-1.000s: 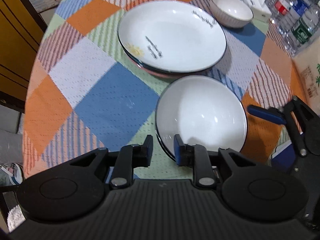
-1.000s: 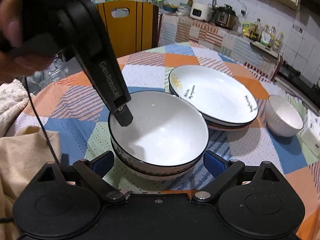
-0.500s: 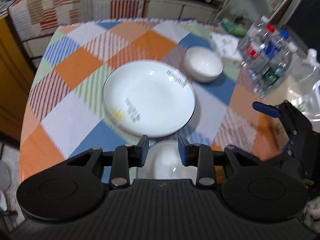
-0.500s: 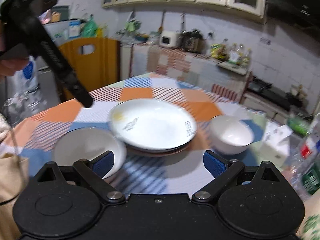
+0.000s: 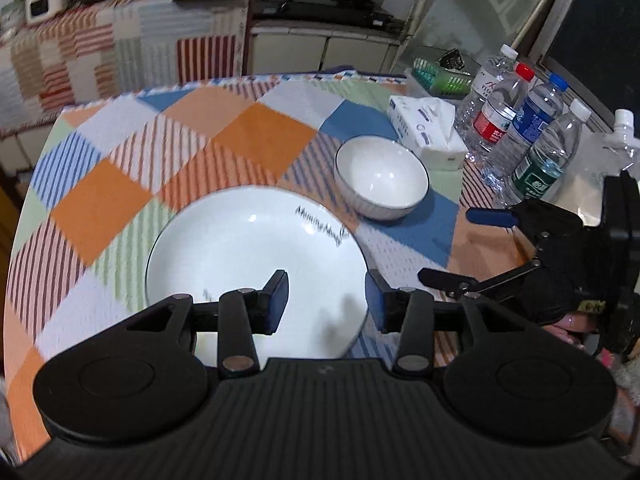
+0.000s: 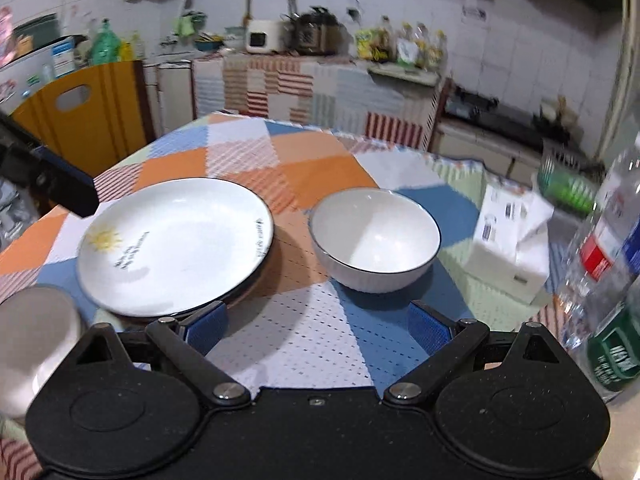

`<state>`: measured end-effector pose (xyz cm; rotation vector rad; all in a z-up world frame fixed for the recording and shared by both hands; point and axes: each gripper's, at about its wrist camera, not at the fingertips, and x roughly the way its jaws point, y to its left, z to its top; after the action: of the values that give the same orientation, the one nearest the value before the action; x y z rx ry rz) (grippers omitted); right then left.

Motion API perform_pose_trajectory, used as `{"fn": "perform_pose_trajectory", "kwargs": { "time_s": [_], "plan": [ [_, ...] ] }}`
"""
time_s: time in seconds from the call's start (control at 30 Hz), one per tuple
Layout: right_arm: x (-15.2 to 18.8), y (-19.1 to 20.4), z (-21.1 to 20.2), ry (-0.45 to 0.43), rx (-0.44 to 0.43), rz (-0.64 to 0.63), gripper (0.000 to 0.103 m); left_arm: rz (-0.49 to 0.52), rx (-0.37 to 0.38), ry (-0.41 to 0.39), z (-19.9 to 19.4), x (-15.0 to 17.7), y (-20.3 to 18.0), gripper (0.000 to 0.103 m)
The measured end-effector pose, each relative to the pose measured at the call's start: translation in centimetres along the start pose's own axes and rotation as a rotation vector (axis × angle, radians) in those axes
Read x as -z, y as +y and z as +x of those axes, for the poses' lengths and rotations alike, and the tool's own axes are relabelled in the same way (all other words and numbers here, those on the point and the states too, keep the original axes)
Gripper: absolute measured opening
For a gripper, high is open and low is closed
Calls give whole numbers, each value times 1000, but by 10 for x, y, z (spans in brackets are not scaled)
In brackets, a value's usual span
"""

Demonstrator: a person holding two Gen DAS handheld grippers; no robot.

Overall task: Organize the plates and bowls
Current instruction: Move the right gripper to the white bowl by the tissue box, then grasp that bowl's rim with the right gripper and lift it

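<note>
A stack of white plates (image 5: 248, 264) with black lettering lies in the middle of the checked tablecloth; it also shows in the right wrist view (image 6: 176, 244). A small white ribbed bowl (image 5: 380, 178) stands to its right, also seen from the right wrist (image 6: 374, 240). A larger white bowl (image 6: 32, 344) sits blurred at the near left edge. My left gripper (image 5: 326, 300) is open and empty above the near side of the plates. My right gripper (image 6: 318, 324) is open and empty, just short of the small bowl; it also shows in the left wrist view (image 5: 456, 246).
A tissue box (image 5: 426, 132) and several water bottles (image 5: 532, 136) stand at the table's right side, close to the small bowl. A green basket (image 5: 440, 76) is behind them. A yellow chair (image 6: 84, 116) stands at the far left.
Both grippers have lifted away from the large bowl and swung toward the plates and small bowl. My left gripper's jaws have opened wider.
</note>
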<state>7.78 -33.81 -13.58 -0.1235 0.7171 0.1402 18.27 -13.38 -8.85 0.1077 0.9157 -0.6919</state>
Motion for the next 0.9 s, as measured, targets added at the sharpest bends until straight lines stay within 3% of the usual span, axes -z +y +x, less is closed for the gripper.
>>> {"fn": "perform_pose_trajectory", "kwargs": {
  "time_s": [0.27,0.63,0.77,0.9],
  "plan": [
    [1,-21,53,60,41,58,98,38,40,-37,49,-31,-6,41],
    [8,-33,99,4,61,119,98,35,52,-45,112,-61,-19,45],
    [6,-34,101,-35,70,88,98,19,23,-34,132,-66,-24,45],
    [5,-37,104,-66,75,89,98,-15,-45,-79,144,-65,-24,45]
  ]
}}
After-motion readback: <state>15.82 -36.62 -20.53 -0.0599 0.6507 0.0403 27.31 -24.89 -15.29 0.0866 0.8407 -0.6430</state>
